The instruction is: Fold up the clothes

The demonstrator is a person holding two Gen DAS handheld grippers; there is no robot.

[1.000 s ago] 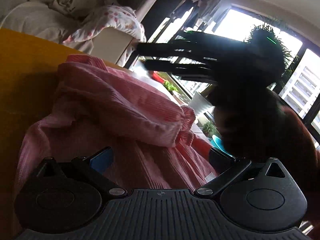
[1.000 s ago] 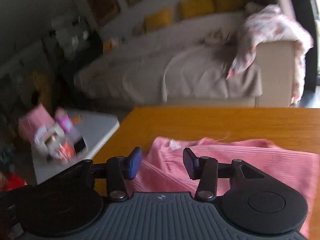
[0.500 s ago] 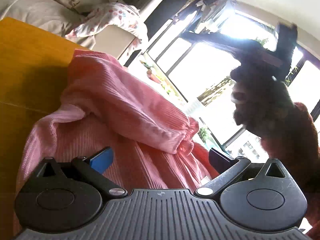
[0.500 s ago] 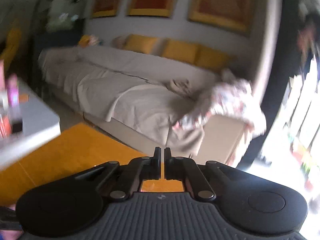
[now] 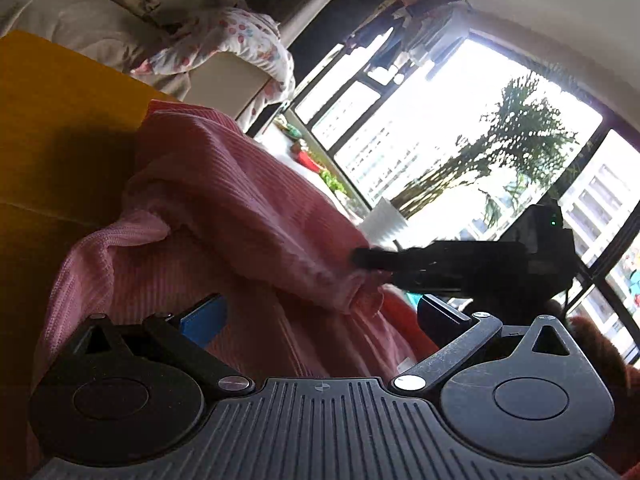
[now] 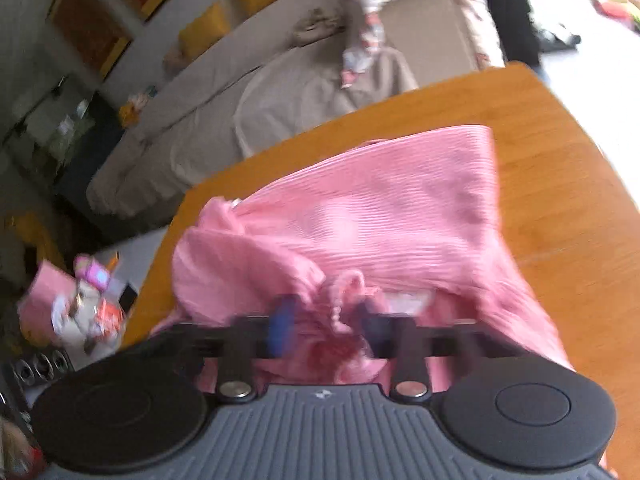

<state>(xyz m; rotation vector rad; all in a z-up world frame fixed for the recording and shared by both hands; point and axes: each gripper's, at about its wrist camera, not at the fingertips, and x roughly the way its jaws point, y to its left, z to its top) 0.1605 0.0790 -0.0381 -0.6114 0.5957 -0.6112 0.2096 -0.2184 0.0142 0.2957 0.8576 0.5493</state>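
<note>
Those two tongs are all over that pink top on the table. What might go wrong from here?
Two things could go wrong. The right tongs stand open around a ruffled cuff of the pink ribbed top; they might pinch only the frill, which could slip out. The top also lies bunched close to the edge of the wooden table, near the left tongs, also open, so a pull might drag it off.

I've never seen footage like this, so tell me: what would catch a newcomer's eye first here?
First, the pink garment, rumpled on the orange table and filling the middle of both views. Next, the right tool, open, with the gathered pink cuff lying between its fingers, and the left tool, open wide over the cloth. Behind, a bright window and a beige sofa.
</note>
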